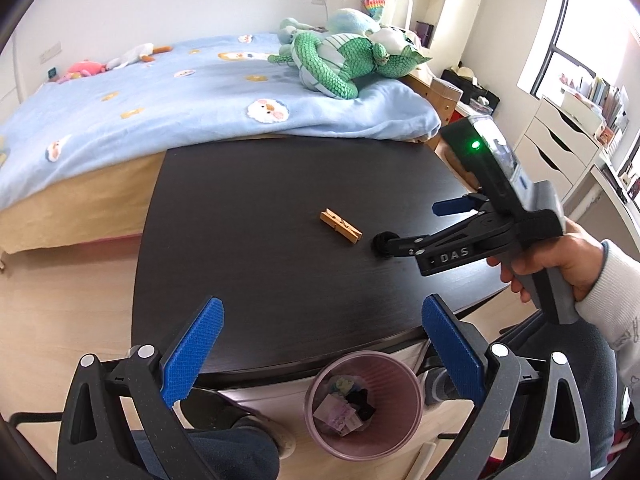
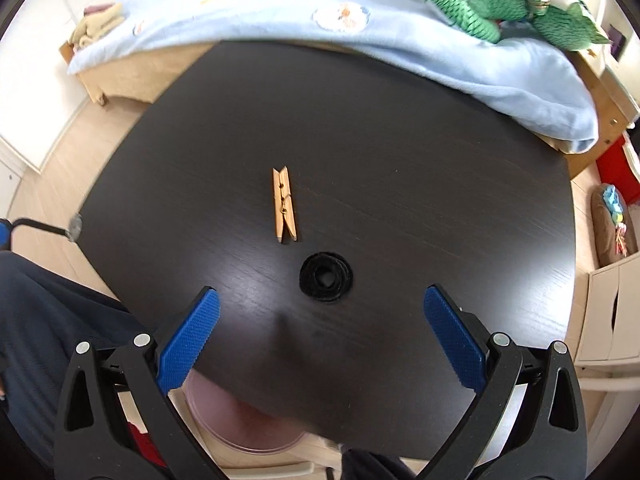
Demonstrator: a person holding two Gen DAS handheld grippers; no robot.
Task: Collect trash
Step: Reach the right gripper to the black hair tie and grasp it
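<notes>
A wooden clothespin (image 1: 341, 231) (image 2: 285, 205) lies near the middle of the dark table (image 1: 248, 200) (image 2: 400, 140). A small black coiled roll (image 2: 326, 277) lies just beyond it toward the right gripper; it also shows in the left wrist view (image 1: 382, 243). My right gripper (image 2: 322, 312) is open, its jaws on either side of the roll and slightly above it. My left gripper (image 1: 322, 322) is open and empty, above the table's near edge. A pink bin (image 1: 362, 404) holding scraps stands on the floor below it.
A bed with a blue blanket (image 1: 180, 92) and a green plush toy (image 1: 344, 64) borders the table's far side. White drawers (image 1: 560, 140) stand at the right. My legs and a chair are by the bin.
</notes>
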